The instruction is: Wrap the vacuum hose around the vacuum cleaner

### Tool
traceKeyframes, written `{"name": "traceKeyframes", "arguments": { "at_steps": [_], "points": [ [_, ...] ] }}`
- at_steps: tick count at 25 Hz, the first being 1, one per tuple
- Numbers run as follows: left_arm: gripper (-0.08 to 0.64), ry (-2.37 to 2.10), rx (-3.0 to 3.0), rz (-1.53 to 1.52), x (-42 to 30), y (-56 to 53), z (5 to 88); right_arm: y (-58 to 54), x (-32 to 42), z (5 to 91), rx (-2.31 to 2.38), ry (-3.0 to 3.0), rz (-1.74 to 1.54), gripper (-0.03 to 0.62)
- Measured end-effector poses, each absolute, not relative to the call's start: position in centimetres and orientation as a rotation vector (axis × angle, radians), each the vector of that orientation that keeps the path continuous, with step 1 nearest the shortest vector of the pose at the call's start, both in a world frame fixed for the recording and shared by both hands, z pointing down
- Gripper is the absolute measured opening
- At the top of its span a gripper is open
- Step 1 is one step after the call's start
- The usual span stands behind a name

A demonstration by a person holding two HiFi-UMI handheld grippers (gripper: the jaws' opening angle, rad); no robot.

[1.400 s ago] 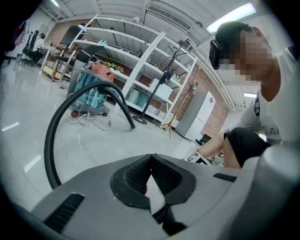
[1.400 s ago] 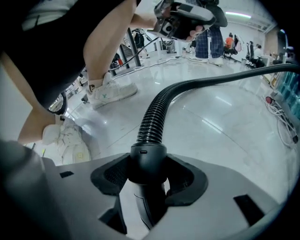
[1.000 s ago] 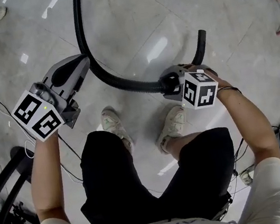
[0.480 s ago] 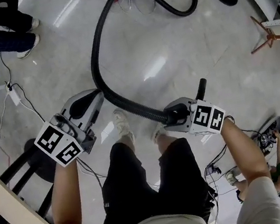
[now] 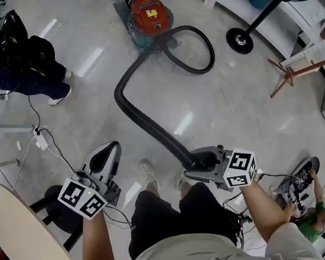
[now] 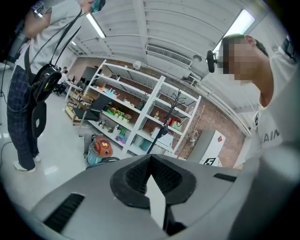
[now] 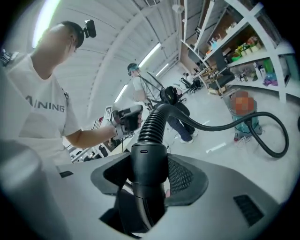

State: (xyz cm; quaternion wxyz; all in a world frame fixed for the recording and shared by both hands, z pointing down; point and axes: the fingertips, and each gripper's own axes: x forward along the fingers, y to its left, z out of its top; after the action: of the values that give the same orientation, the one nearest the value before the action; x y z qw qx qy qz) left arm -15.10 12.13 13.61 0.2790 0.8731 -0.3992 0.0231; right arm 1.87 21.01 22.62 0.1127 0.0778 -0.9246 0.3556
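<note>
Black ribbed hose sits clamped in the right gripper. In the right gripper view its smooth end cuff stands upright between the two jaws, which press on it from either side, and the ribbed part rises straight out ahead of them. From that grip the hose runs forward and to the left across the pale floor, bends back to the right, then curls into one open loop just in front of the vacuum cleaner.

The vacuum cleaner – a red-topped canister – stands on the floor well ahead of both grippers, nearer the line of the right one. In the right gripper view it shows far off as an orange blur at the end of the hose. The hose lies off to the side of the canister's body; none of it is wound round it.

The left gripper is held off to the left of the hose, apart from it and level with the right gripper. Its own view shows the jaws drawn together at the tips with only a thin wedge of light below them – nothing is between them. Beyond those jaws the canister stands in front of white shelves. A round tabletop lies just left of the left gripper, and a second person stands farther ahead on that side.
</note>
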Motion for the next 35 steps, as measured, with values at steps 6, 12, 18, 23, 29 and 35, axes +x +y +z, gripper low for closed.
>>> {"name": "traceKeyframes", "arguments": {
  "at_steps": [6,12,18,23,29,35],
  "points": [
    [0.017,-1.082,2.334,0.025,-11.9,12.2,7.7,17.4,5.1,13.5,0.505,-2.783,1.070,0.239],
    [0.017,-1.101,2.432,0.013,-8.7,9.9,3.5,12.8,8.5,8.2,0.740,-2.915,1.107,0.239],
    [0.017,-1.095,2.452,-0.020,-4.2,10.6,1.0,11.1,13.7,3.2,0.818,-3.007,1.114,0.239],
    [0.017,-1.055,2.484,-0.060,-1.0,9.5,-0.8,8.7,18.9,-0.5,0.954,-3.070,1.105,0.239],
    [0.017,-1.006,2.530,-0.062,1.0,6.5,-2.2,5.6,21.8,-1.6,1.105,-3.050,1.079,0.239],
    [0.017,-0.942,2.549,-0.074,2.0,1.0,-1.7,-0.1,22.0,-2.0,1.212,-3.029,1.045,0.239]
  ]
}}
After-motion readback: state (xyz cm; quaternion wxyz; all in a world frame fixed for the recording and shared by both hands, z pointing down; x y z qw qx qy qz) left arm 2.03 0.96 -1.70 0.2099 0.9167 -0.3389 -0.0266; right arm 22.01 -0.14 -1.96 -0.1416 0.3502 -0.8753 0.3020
